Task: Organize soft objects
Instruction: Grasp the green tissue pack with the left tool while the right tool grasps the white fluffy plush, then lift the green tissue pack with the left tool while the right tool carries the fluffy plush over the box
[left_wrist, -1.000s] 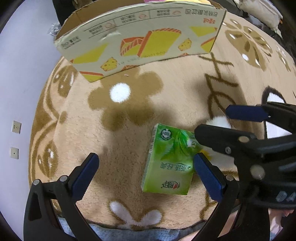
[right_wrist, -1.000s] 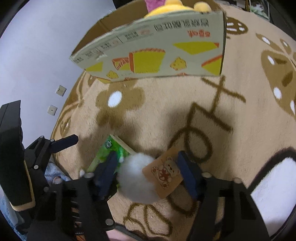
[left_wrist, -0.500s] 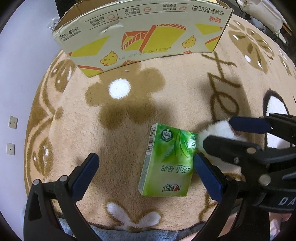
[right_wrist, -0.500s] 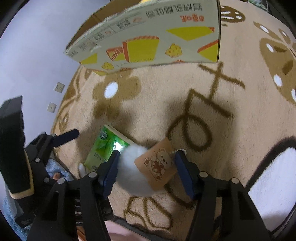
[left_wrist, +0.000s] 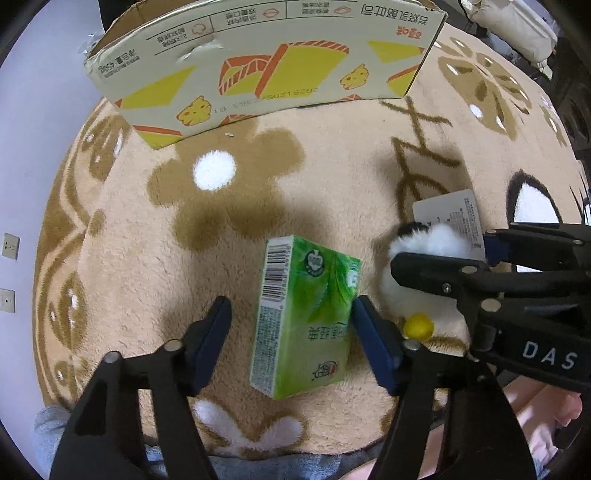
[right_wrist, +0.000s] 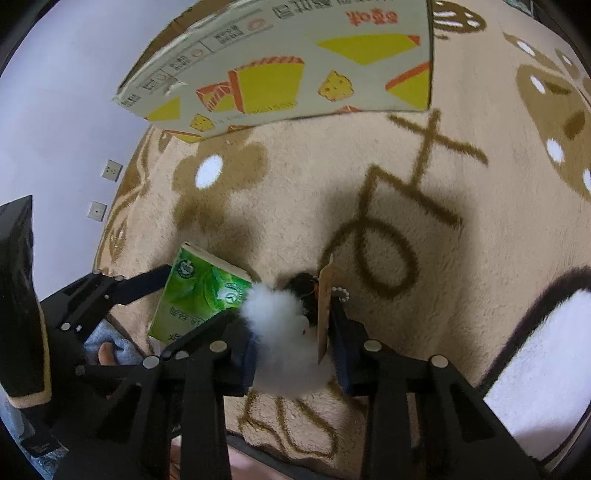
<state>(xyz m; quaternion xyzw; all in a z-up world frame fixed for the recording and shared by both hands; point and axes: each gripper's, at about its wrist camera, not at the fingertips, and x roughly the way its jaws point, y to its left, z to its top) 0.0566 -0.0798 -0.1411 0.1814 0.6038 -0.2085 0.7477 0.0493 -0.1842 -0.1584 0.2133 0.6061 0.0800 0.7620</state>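
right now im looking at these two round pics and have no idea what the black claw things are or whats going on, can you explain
No robot here: a person holds a black two-finger clamp in each hand, each carrying a fisheye camera that looks along its fingers. Hence two round pictures, one per clamp.

In the left wrist view, the left gripper straddles a green tissue pack lying on a beige patterned rug; its right finger touches the pack, the left one is still apart, so it is open.

In the right wrist view, the right gripper is shut on a white fluffy toy with a brown card tag.

Beyond both stands an open cardboard box, probably where these things go.
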